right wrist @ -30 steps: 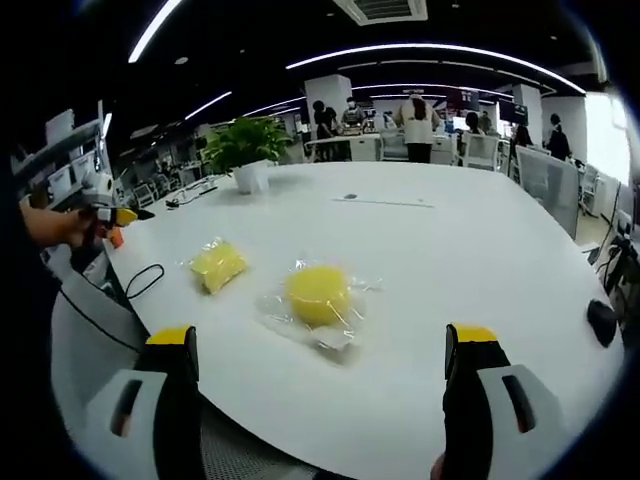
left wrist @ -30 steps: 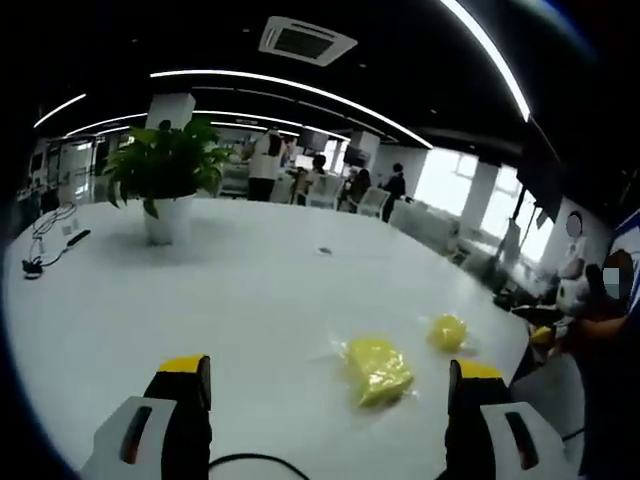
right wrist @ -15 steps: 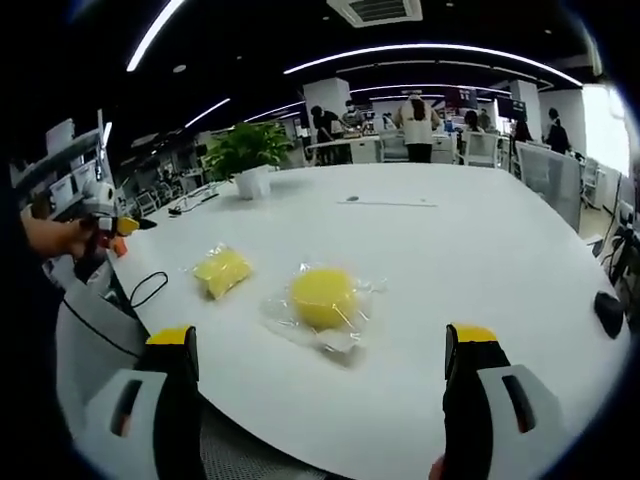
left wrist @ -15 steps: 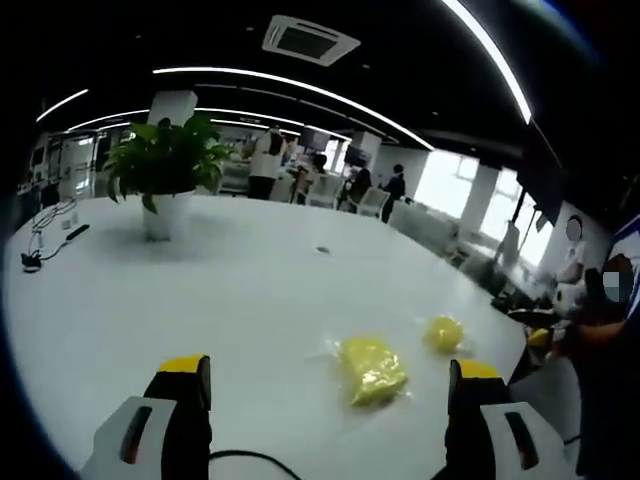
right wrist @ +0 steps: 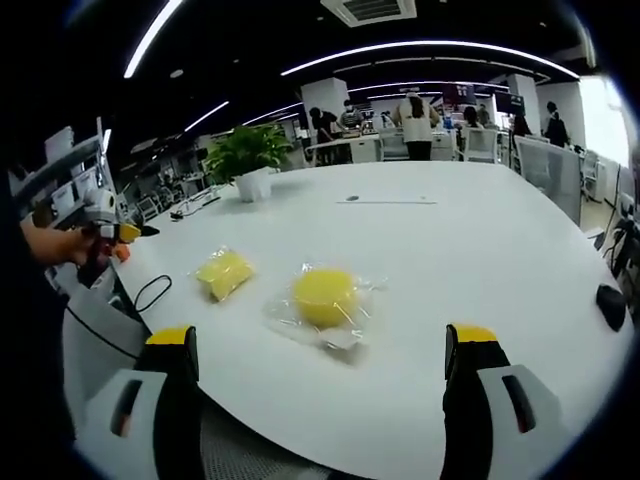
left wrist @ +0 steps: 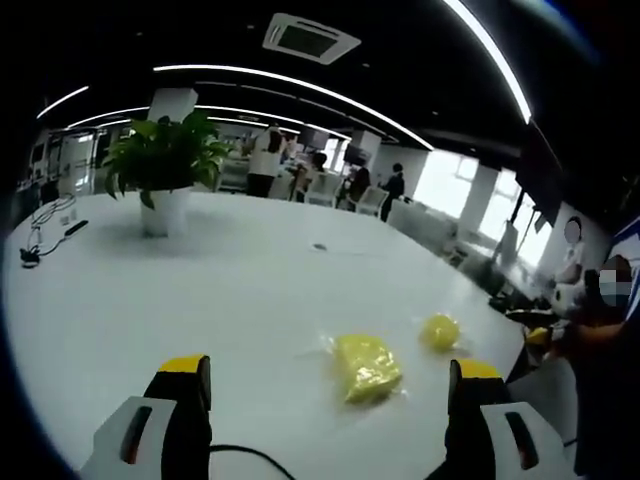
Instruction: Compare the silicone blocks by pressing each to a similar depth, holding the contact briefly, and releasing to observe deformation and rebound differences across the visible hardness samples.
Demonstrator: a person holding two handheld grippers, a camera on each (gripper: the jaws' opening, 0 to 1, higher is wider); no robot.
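Note:
Two yellow silicone samples in clear bags lie on the white table [left wrist: 200,290]. The square block [left wrist: 365,366] sits ahead of my left gripper [left wrist: 325,395], between its open jaws and apart from them. A round block [left wrist: 441,331] lies further right. In the right gripper view the round block [right wrist: 323,297] is ahead of my right gripper [right wrist: 320,385], whose jaws stand wide open with nothing between them. The square block [right wrist: 224,273] lies to its left. The left gripper [right wrist: 105,232] shows at the far left, held by a hand.
A potted plant [left wrist: 165,170] stands at the table's far left, with cables [left wrist: 45,235] beside it. A black cable [right wrist: 150,290] loops near the table edge. A dark mouse [right wrist: 610,305] lies at the right. People and chairs [right wrist: 480,145] fill the office behind.
Both cameras shifted slightly; the blocks sit a little lower and left in the left gripper view. The blocks themselves have not moved and both jaws stay open.

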